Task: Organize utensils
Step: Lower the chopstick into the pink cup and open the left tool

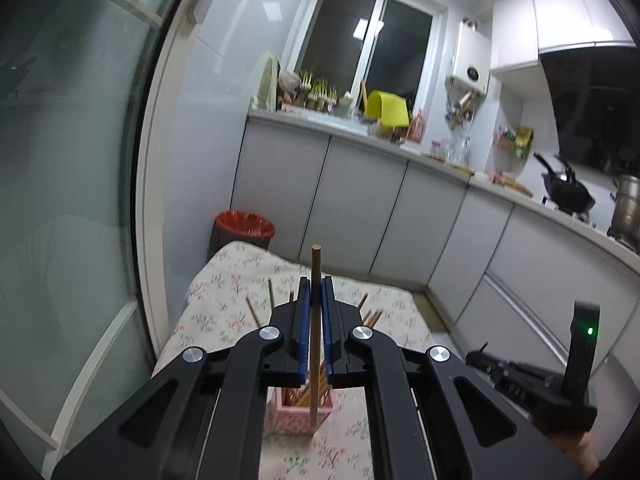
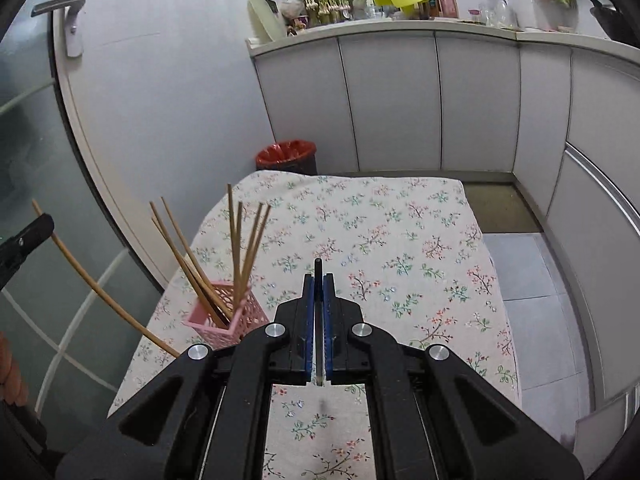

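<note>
Clamping one chopstick (image 1: 316, 320), left fingers (image 1: 316, 292); right fingers (image 2: 318, 292) pinch one dark-handled utensil (image 2: 318, 270).

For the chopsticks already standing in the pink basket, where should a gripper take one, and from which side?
Probably the upper shaft of a chopstick, well above the pink basket rim. They lean fanned apart at the top and bunch together inside. Come from above, jaws straddling one free tip, on the open tablecloth side.
</note>
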Demonstrator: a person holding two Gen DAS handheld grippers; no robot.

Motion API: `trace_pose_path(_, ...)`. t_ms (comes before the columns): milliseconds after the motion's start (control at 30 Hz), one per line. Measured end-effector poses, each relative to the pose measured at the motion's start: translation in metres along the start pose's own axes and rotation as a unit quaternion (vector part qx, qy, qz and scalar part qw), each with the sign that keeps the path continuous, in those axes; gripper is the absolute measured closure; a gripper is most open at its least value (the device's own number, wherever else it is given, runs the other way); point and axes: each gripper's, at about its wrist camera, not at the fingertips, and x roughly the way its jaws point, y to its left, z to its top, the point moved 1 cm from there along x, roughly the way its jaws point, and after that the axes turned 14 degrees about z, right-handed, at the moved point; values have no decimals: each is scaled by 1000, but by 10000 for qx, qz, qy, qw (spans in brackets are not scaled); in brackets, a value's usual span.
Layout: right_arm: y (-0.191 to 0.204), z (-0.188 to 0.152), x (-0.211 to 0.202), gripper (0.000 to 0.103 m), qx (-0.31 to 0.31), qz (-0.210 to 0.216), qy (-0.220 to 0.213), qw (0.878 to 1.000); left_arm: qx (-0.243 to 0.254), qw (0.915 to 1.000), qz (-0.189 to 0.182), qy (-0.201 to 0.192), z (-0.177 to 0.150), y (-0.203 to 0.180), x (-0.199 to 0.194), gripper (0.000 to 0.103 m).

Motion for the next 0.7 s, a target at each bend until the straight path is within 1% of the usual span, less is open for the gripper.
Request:
trace_pose_path(100, 3, 0, -4, 100, 5, 63, -65, 10000, 43, 9995, 95, -299, 3, -6, 1, 98)
trace_pose_path(200, 4, 1, -3, 100, 13, 99, -63, 9999, 124, 9993, 135, -333, 3, -11, 12, 98)
trace_pose_path(433, 5, -2, 0, 100, 68, 134, -37, 9999, 345, 9985, 406, -126, -9, -20, 46, 98)
trace_pose_path(633, 7, -3, 0, 100, 81, 161, -34, 9998, 533, 9959, 605, 412, -26, -26, 82, 97)
trace_pose_path(700, 7, -4, 0, 100, 75, 154, -24, 9999, 554, 9951, 558, 596, -30, -27, 94, 97)
